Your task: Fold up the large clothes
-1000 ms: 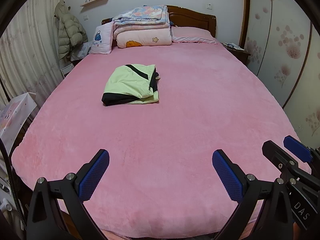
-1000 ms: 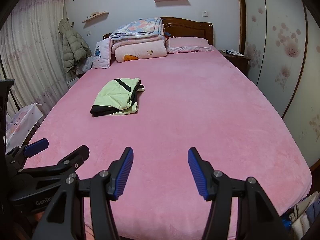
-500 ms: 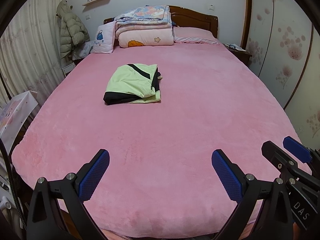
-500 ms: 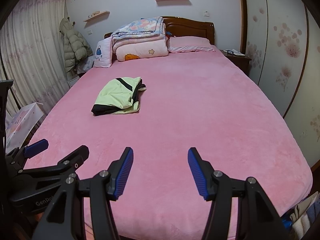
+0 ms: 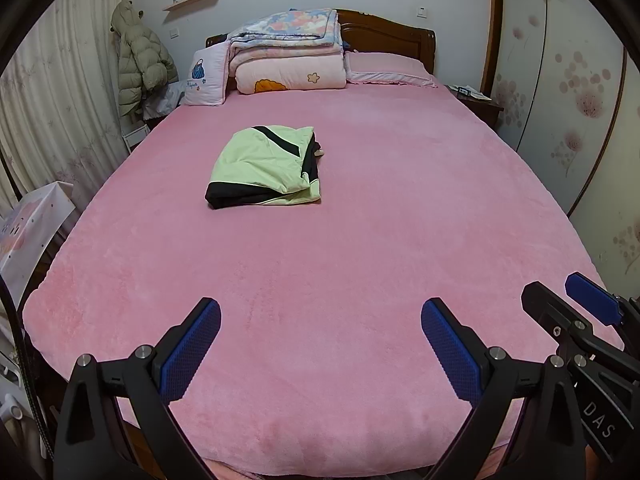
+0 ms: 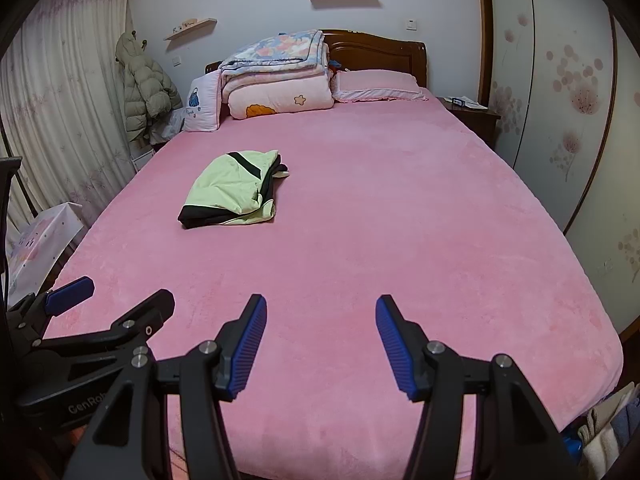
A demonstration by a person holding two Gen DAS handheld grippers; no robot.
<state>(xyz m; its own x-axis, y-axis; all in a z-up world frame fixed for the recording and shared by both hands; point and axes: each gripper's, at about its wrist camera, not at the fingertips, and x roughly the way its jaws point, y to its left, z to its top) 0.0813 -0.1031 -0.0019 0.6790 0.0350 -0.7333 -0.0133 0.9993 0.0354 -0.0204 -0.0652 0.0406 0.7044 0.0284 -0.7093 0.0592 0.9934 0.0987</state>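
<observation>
both views foot-end, facing headboard (image 5: 384, 30), shared bed (image 5: 360, 240)

Both grippers were black plastic frames with silver screws. The left gripper (image 5: 320, 344) wore blue dimpled pads; the right gripper (image 6: 320, 344) had ribbed blue ones. White lettering marked their bodies.

bed (image 6: 400, 240): pink fuzzy cover, mostly bare
folded top (image 6: 230, 190): light green w/ black trim, left-middle of bed, nothing touching it
right gripper (image 6: 320, 340): jaws apart, nothing btwn them, over near edge
left gripper (image 6: 112, 300): pokes in bottom-left, jaws apart too
blankets (image 6: 276, 76): stacked by headboard (image 6: 376, 50)
</observation>
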